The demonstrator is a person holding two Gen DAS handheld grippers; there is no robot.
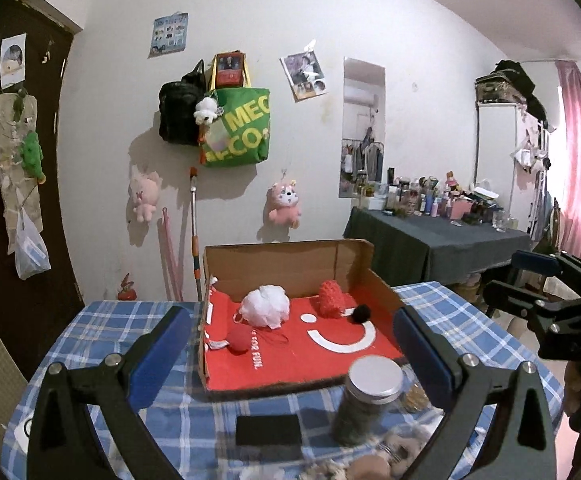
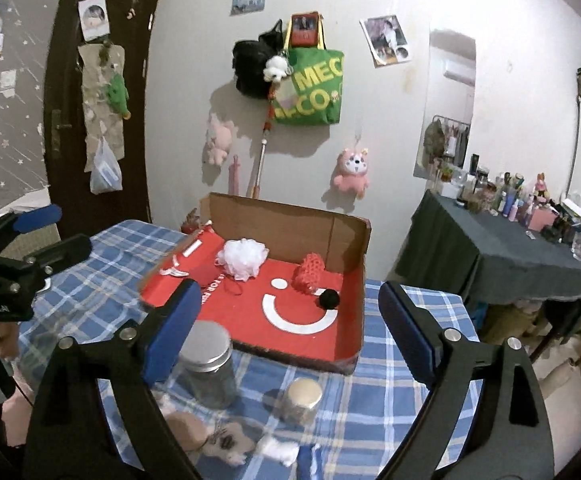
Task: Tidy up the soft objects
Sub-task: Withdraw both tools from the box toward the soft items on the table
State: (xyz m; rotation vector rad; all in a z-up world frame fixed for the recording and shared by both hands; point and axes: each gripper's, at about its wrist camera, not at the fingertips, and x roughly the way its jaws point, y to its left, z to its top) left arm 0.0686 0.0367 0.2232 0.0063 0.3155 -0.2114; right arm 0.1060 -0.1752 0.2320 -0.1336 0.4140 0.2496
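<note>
- We have both tools backed off over the near edge of the blue-and-white checked tablecloth table (image 2: 374,392). The left gripper (image 1: 290,356) is spread wide with nothing between its blue pads, and the right gripper (image 2: 290,332) is spread just as wide and just as empty.
- Nearest us, at the near edge, lie the soft things not yet sorted: a beige plush toy (image 2: 210,436) and a small white fluffy tuft (image 2: 278,450); we judge one of these to be the next pick.
- Just beyond them stand a tall glass jar with a silver lid (image 2: 208,364) and a shorter silver-lidded jar (image 2: 300,398). They are hard and easily tipped, so we come down between them, not across them.
- For a good grasp we keep the pads wide until they straddle the toy's body, then close gently; plush squashes, so we take the bulk, not a loose limb.
- Further back, the open cardboard box with a red printed floor (image 2: 350,240) sits towards the far edge, already holding a white mesh puff (image 1: 266,306), a red knitted piece (image 1: 330,298), a red ball (image 1: 238,338) and a black pompom (image 1: 360,314).
- We lift clear of the low front wall and release over the bare red patch near the white smile.
</note>
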